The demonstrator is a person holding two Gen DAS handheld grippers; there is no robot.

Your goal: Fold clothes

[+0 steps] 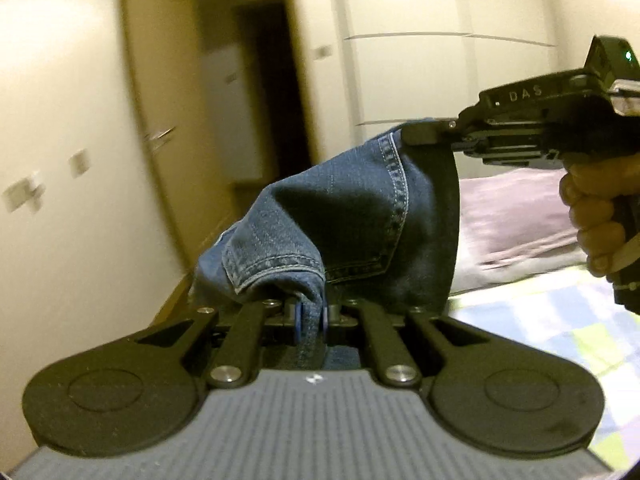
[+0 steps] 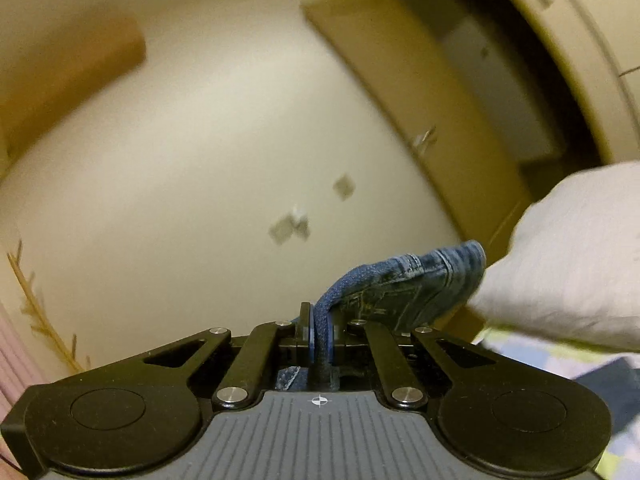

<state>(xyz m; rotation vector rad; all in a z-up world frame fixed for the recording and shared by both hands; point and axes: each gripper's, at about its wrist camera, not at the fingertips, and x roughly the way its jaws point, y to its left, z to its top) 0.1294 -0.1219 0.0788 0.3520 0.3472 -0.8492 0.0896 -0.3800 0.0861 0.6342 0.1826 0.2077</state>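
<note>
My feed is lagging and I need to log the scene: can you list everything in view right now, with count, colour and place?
jeans: one, blue denim, held up in the air between both grippers
bed cover: one, pastel checked, below the jeans on the right
pillow: one, white, on the bed at the right of the right wrist view
blanket: one, lilac, on the bed behind the jeans
door: one, beige, open on a dark hallway
wardrobe: one, white, behind the bed
left hand-held gripper: one, black, shut on a denim fold
right hand-held gripper: one, black, shut on a denim edge
hand: one, gripping the right gripper's handle
</note>
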